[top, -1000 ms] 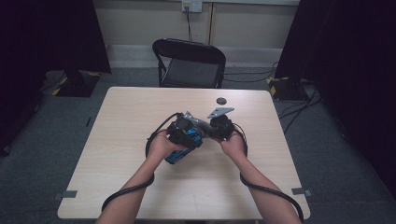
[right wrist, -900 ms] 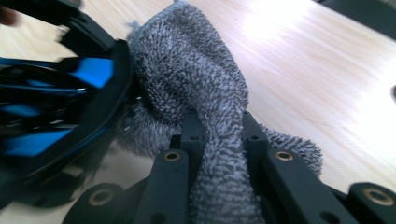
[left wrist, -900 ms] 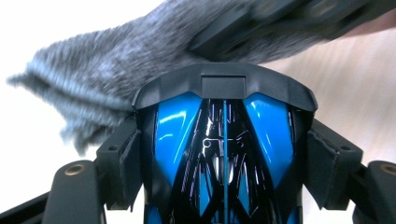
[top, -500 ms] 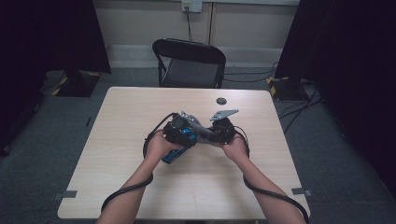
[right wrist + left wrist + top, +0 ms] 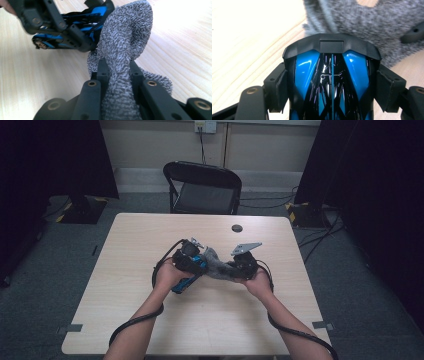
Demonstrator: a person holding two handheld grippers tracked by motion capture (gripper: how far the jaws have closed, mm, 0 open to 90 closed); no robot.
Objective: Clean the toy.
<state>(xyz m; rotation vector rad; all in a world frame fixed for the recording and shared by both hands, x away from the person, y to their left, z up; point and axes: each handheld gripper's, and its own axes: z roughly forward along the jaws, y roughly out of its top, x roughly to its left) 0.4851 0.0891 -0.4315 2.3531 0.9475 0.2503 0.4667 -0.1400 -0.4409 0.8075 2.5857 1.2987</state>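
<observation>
1. Two grippers meet just past the middle of the table (image 5: 125, 320), their jaws turned toward each other, the person's forearms coming in from the near edge.
2. The left gripper (image 5: 189, 262) sits left of centre. Its jaws are clamped on a blue and black toy car (image 5: 332, 85), one pad on each flank, and the car's long axis runs along the jaws from the near-left toward the far-right, so its black end faces the cloth.
3. The right gripper (image 5: 239, 266) sits right of centre, its jaws clenched tight on a bunched grey cloth (image 5: 125, 50). The cloth stands out past the jaw tips as a thick fold aimed left at the car.
4. The relation the next move turns on: the cloth fold lies just right of and against the car's far end, in the gap between the two grippers. The right hand (image 5: 260, 282) carries the cloth and is the one free to sweep; in my judgement it would rub along the car's length while the left hand (image 5: 167, 276) steadies it.
5. A small dark disc (image 5: 237, 228) lies well apart, toward the far edge.
</observation>
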